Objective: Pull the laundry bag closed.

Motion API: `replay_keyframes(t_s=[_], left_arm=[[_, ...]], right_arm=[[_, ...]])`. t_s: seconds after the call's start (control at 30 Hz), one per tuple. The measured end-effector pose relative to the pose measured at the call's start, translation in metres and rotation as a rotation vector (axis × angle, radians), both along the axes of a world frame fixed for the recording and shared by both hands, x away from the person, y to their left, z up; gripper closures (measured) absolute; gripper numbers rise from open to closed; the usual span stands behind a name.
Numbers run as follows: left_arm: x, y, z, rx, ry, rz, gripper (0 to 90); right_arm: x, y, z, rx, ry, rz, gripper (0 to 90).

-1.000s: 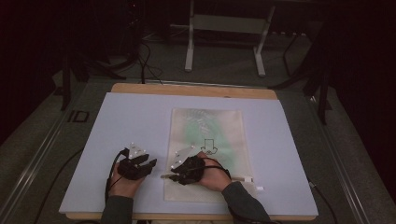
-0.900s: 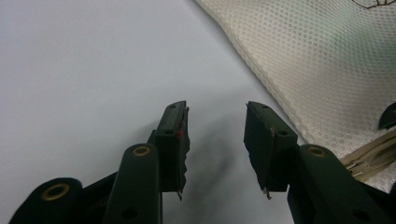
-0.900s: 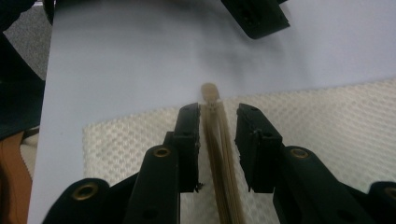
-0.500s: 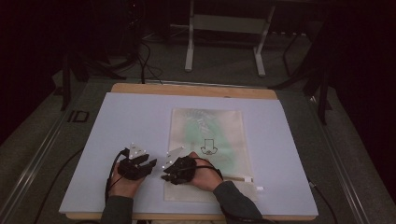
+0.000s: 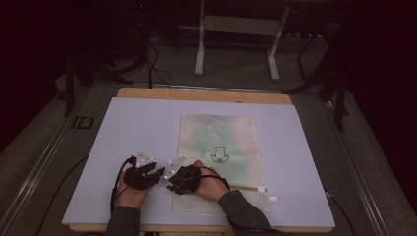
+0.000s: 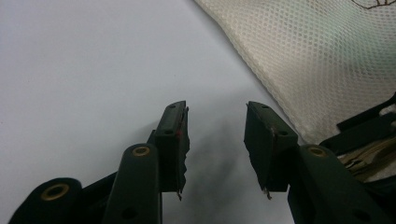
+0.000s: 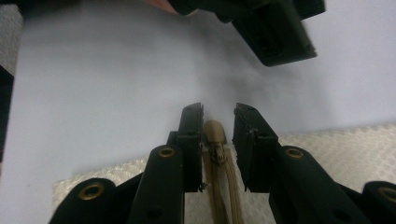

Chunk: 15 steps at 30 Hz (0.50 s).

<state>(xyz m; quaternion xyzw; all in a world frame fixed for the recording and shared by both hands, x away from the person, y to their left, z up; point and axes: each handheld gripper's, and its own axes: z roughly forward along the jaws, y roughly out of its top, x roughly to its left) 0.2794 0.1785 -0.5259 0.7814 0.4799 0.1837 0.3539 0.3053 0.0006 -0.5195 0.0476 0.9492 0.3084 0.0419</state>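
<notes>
The right gripper (image 7: 218,116), jaws closing around the mesh bag's (image 7: 336,140) zipper pull (image 7: 215,135), should be pinching it squarely while the spread left gripper (image 6: 217,135) is waiting beside the bag

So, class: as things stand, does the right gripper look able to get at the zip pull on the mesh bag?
Probably yes: the zip pull already lies between the right gripper jaws, nothing blocking, though a gap shows beside it.

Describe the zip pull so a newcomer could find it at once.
Start at the pale lilac table mat, then the cream mesh zip bag lying on it. At the bag's near left corner, between the right claw's jaws, sits the small tan zip pull, the bag's only tan fitting.
</notes>
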Motion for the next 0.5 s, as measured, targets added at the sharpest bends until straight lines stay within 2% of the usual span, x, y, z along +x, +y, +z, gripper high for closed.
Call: replay_keyframes(t_s=[0.03,0.13,0.5], left_arm=[[-0.0003,0.0004,0.0004,-0.003,-0.001,0.001,58.9],[-0.0002,0.001,0.0005,-0.006,-0.002,0.006,58.9],[-0.0001,0.0007,0.0003,-0.004,-0.001,0.003,58.9]], right_arm=[[-0.0001,0.0032,-0.0014,-0.018,-0.009,0.008,74.4],[0.0005,0.0057,-0.0008,-0.029,-0.004,0.012,76.4],[0.0046,0.0067,-0.0012,-0.02,0.03,-0.013,81.0]])
